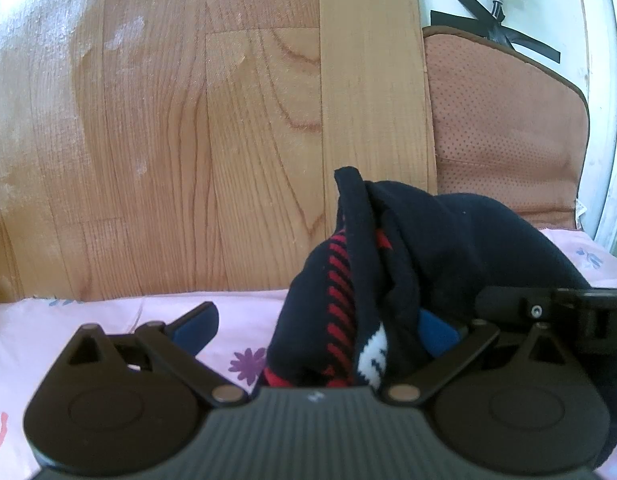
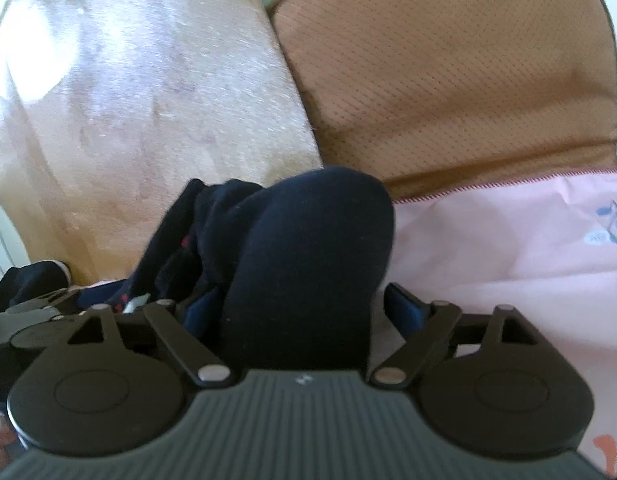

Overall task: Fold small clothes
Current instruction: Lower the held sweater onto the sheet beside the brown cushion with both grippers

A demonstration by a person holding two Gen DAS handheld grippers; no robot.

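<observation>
hand-held gripper [image 2: 300, 312] spread, navy garment [image 2: 308, 248] between fingers

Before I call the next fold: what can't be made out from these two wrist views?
- Left wrist: the left gripper looks open; its right finger is buried in the navy garment, so any grip is unclear.
- Right wrist: the right gripper has the garment bulging between its fingers; pad contact is hidden.
- Both views: the garment's outline and type are bunched and cut off by the gripper bodies.

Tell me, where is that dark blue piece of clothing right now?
The navy garment is bunched up between both tools, above the pink flowered sheet, with the wooden floor and a brown mat beyond it.
</observation>
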